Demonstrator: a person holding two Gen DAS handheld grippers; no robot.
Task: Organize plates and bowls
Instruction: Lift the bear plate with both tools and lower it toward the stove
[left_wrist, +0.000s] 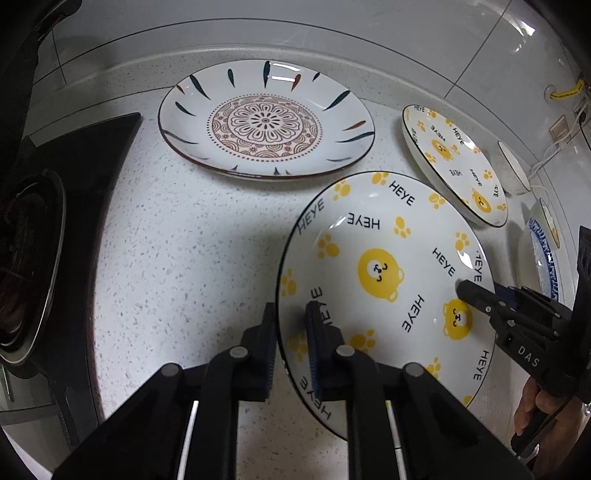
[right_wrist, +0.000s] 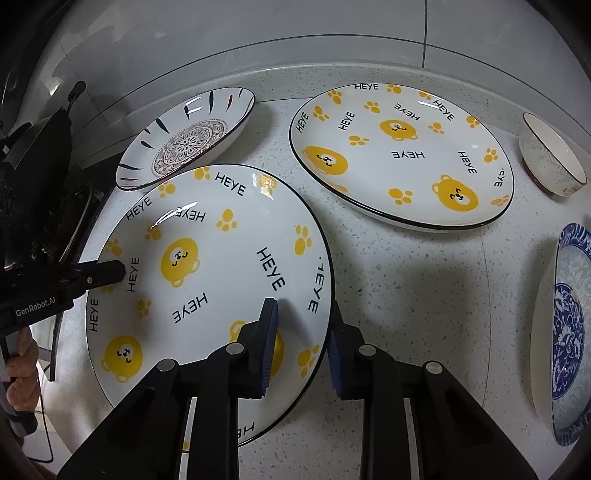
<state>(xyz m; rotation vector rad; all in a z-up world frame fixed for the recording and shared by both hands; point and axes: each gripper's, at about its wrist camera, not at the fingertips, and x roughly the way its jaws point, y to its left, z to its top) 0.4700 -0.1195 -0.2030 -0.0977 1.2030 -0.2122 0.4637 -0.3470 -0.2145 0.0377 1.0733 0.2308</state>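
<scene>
A white plate with yellow bears and "HEYE" lettering (left_wrist: 380, 273) (right_wrist: 207, 266) sits between both grippers. My left gripper (left_wrist: 291, 325) is shut on its left rim, one finger inside the plate and one outside. In the right wrist view that gripper (right_wrist: 119, 272) reaches in from the left. My right gripper (right_wrist: 303, 319) is shut on the opposite rim, and the left wrist view shows its upper finger (left_wrist: 466, 290) lying on the plate's right side. A second bear plate (left_wrist: 454, 162) (right_wrist: 402, 155) lies on the counter behind.
A floral-centred plate (left_wrist: 266, 122) (right_wrist: 188, 144) lies at the back of the speckled counter (left_wrist: 177, 258). A small bowl (right_wrist: 554, 162) and a blue-patterned plate (right_wrist: 565, 332) are on the right. A black hob with a burner (left_wrist: 29, 258) borders the left. The tiled wall runs behind.
</scene>
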